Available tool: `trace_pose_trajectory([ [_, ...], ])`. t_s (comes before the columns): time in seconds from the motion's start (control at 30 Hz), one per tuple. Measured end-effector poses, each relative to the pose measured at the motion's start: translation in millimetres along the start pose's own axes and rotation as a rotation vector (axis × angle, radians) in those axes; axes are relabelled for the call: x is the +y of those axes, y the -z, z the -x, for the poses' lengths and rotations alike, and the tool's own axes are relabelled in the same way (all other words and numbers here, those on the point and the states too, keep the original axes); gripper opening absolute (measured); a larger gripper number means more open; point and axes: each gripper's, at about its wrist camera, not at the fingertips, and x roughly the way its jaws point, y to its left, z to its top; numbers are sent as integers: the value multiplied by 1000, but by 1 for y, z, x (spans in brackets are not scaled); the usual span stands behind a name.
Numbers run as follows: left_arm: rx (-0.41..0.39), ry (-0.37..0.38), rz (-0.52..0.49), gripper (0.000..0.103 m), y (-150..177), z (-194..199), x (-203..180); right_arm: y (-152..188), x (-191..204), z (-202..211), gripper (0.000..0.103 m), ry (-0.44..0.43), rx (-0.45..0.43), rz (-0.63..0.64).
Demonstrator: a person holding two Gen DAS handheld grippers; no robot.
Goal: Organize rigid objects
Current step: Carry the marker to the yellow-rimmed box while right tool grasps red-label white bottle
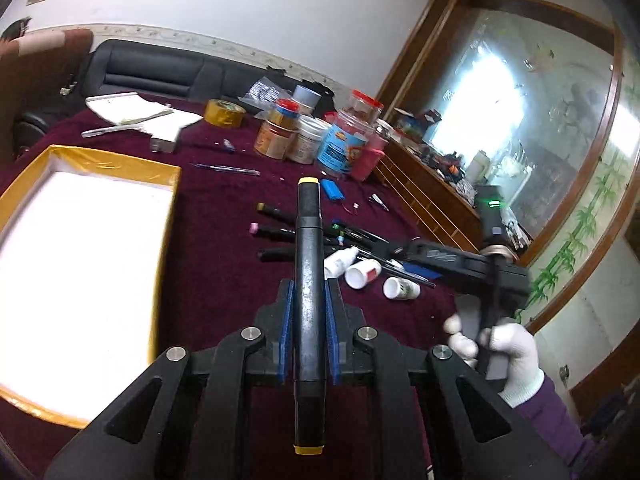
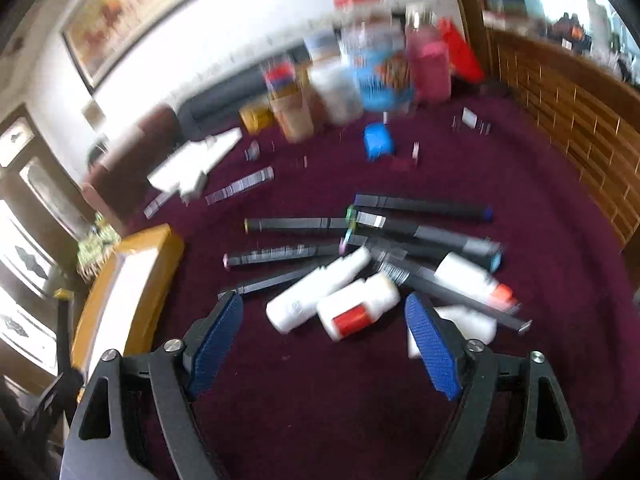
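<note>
Markers and small white bottles, the rigid objects to be organized, are shown scattered on a maroon-covered surface (image 1: pixel 224 248). In the left wrist view, a black marker with yellow end caps (image 1: pixel 307 312) is seen clamped between the blue-padded fingers of the left gripper (image 1: pixel 310 304), its long axis lined up with the fingers and pointing away from the camera, clear of the cloth. A gold-rimmed box with a white floor (image 1: pixel 60 280) lies to the left of the held marker, near it, and is judged the likely destination, so a swing leftward is what the next move appears to call for. The right gripper (image 1: pixel 404 250), held by a white-gloved hand (image 1: pixel 500 352), is seen on the right over the remaining pile (image 1: pixel 320 236). In the right wrist view, which is blurred, the right gripper (image 2: pixel 324 332) is shown with its fingers apart and nothing pressed between them. Two white bottles (image 2: pixel 332 300) lie just ahead of and between the fingertips, their long axes slanted across the gap, with the dark markers (image 2: pixel 360 232) fanned out beyond them, mostly crosswise to the fingers. The box edge (image 2: pixel 132 280) is visible at left. The right hand is judged the nearer one to the bottles.
</note>
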Motion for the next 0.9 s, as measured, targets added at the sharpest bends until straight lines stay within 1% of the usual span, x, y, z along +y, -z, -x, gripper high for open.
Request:
trace_pose_trajectory([
  [0.03, -11, -6, 8, 12, 0, 5, 5, -1, 5, -13, 65, 36, 39, -10],
  [0.07, -16, -11, 16, 12, -1, 8, 7, -1, 5, -20, 58, 56, 58, -20],
  [0.1, -21, -16, 21, 12, -2, 12, 11, -1, 5, -29, 55, 78, 85, -42],
  [0.13, -28, -19, 24, 12, -2, 16, 14, 0, 3, -40, 53, 102, 114, -84],
  [0.17, -34, -22, 23, 12, -2, 19, 17, 2, 1, -44, 51, 112, 119, -105],
  [0.3, -38, -22, 22, 12, 1, 25, 25, 1, -5, -58, 51, 172, 101, -185],
  [0.33, -36, -19, 28, 12, 2, 25, 27, 1, -8, -60, 48, 173, 105, -202],
  [0.37, -35, -17, 32, 12, 3, 25, 30, 3, -12, -62, 38, 164, 105, -221],
  [0.43, -34, -18, 41, 12, 3, 27, 36, 6, -20, -59, 36, 126, 101, -261],
  [0.5, -29, -17, 50, 12, 0, 31, 44, 7, -19, -55, 35, 132, 93, -235],
  [0.6, -11, -7, 75, 12, -15, 35, 62, 8, -12, -35, 32, 83, 70, -207],
  [0.7, 0, -28, 110, 12, -35, 33, 84, 0, 15, -10, 31, -19, 43, -151],
  [0.73, 13, -35, 132, 12, -44, 29, 93, -6, 34, -4, 31, -64, 33, -107],
  [0.77, 27, -41, 145, 12, -54, 22, 103, -9, 46, -4, 31, -88, 31, -81],
  [0.8, 32, -53, 146, 12, -58, 17, 109, -13, 64, -3, 31, -127, 35, -46],
  [0.83, 44, -88, 137, 12, -67, 7, 116, -19, 89, -9, 31, -175, 54, -5],
  [0.87, 65, -114, 137, 12, -75, -5, 124, -21, 103, -14, 31, -197, 66, 15],
  [0.9, 89, -122, 157, 12, -80, -16, 134, -25, 127, -24, 31, -226, 86, 54],
])
